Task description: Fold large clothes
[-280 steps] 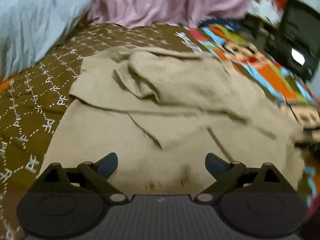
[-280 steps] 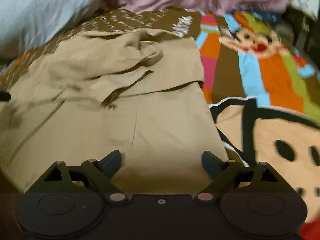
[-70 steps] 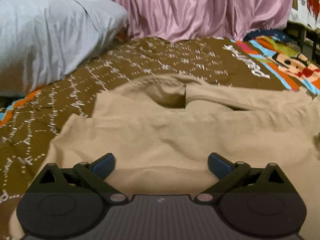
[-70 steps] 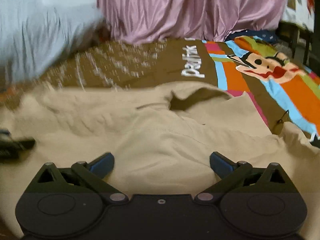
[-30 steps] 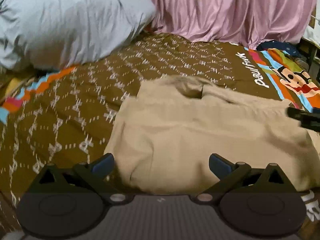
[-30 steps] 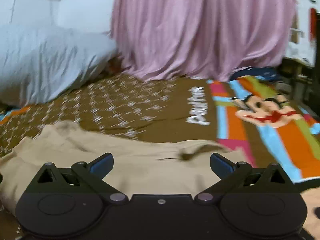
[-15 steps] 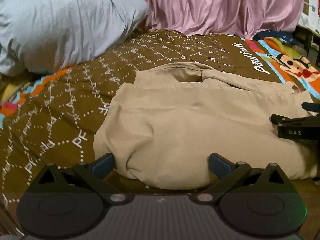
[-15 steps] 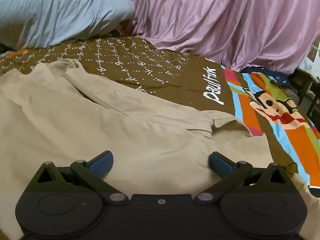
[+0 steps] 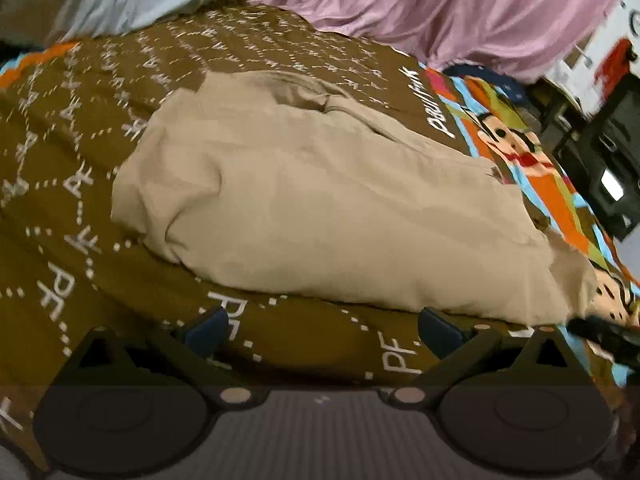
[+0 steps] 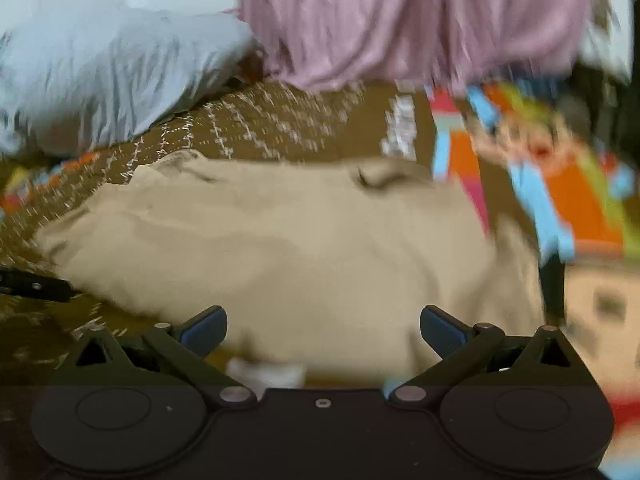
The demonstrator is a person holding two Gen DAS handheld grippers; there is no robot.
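Observation:
A tan garment (image 9: 328,208) lies folded into a long bundle across the brown patterned bedspread (image 9: 80,128). My left gripper (image 9: 322,330) is open, a little short of the bundle's near edge, with nothing between its fingers. In the blurred right wrist view the same tan garment (image 10: 288,248) fills the middle, and my right gripper (image 10: 323,330) hovers open over its near edge, holding nothing. The tip of the right gripper shows at the right edge of the left wrist view (image 9: 604,336), and the left gripper's tip appears at the left of the right wrist view (image 10: 32,286).
A grey pillow (image 10: 100,76) lies at the back left, and a pink curtain (image 10: 400,28) hangs behind the bed. The cartoon-print part of the bedspread (image 9: 516,148) runs along the right. Dark furniture (image 9: 608,152) stands beyond the bed's right side.
Both grippers have drawn back from the garment toward its near edge. The left wrist view has tilted, and the right wrist view has swung and blurred. The bundle lies where it was.

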